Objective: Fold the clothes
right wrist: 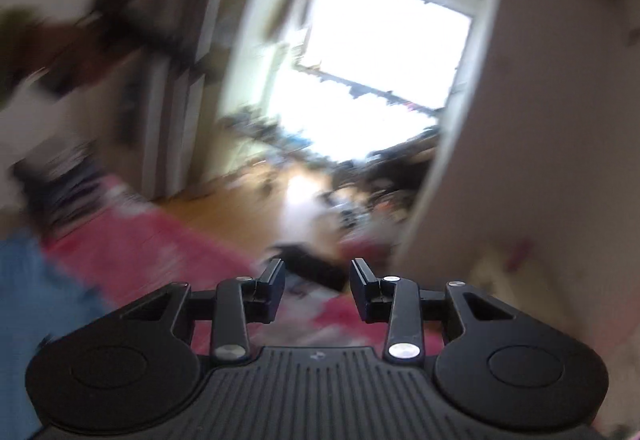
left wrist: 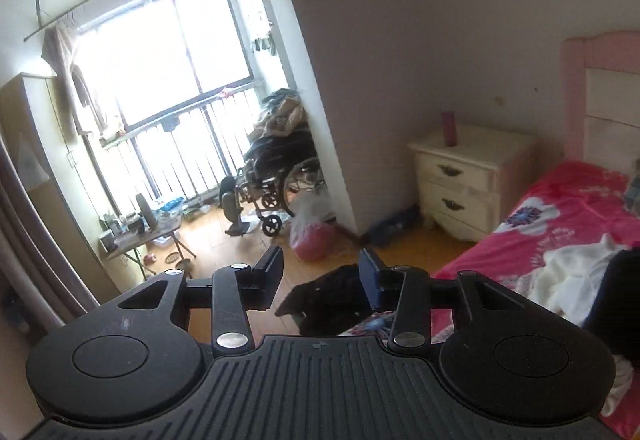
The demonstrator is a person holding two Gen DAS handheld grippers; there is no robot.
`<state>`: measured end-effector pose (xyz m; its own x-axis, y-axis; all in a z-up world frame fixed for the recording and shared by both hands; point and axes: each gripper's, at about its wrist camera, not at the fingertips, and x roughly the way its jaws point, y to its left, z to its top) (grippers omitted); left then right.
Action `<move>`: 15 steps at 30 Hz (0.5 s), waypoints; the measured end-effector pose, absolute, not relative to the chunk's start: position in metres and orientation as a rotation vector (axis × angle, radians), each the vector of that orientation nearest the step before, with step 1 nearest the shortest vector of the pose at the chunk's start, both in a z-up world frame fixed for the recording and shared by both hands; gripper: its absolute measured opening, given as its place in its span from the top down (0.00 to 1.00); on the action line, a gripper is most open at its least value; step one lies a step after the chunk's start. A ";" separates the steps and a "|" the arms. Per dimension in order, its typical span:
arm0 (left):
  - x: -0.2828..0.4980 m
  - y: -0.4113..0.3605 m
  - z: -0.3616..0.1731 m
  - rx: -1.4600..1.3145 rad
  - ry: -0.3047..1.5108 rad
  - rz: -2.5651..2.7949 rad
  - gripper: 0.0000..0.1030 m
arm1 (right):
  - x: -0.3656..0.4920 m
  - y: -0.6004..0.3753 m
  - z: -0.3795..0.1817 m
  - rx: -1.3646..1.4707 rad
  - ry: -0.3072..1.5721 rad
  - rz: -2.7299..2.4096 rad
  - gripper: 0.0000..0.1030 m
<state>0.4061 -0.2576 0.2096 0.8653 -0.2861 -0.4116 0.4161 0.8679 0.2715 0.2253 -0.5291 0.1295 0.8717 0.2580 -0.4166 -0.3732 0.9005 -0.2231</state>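
The left tool is held above the near corner of a bed covered in a pink floral sheet, its two black fingers spread with nothing between them; only bare wooden plank floor and a dark garment show through the gap. That black piece of clothing hangs over the bed's lower corner, partly off the edge toward the floor. A rumpled white garment lies farther up the sheet, near the right side of the view, touching another dark mass at the frame's edge that cannot be identified. Beyond the bed's long edge, a strip of open floor runs to a cream two-drawer nightstand that stands against the wall beside the pink padded headboard. Left of the wall corner, a folded black wheelchair and a pink plastic bag crowd the passage toward the bright barred window. A small cluttered folding surface stands near the window's left. The right wrist view is heavily motion-blurred: the right tool also stands spread and empty, over what seems to be the same pink sheet, with a blue fabric patch at the lower left and a dark shape, possibly the black clothing, just past the fingertips.
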 end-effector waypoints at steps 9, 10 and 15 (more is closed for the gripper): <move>0.336 -0.188 0.056 0.481 0.593 -0.216 0.59 | 0.228 -0.582 -0.140 0.500 0.704 0.213 0.61; 0.337 -0.176 0.049 0.450 0.647 -0.196 0.59 | 0.236 -0.593 -0.152 0.565 0.725 0.200 0.60; 0.319 -0.160 -0.012 0.369 0.790 -0.219 0.59 | 0.269 -0.622 -0.182 0.766 0.783 0.140 0.53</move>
<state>0.3186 -0.1598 -0.0124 0.6863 -0.0549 -0.7253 0.3268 0.9141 0.2401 0.2689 -0.6219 -0.1821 0.7142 0.3842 -0.5851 0.1576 0.7262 0.6692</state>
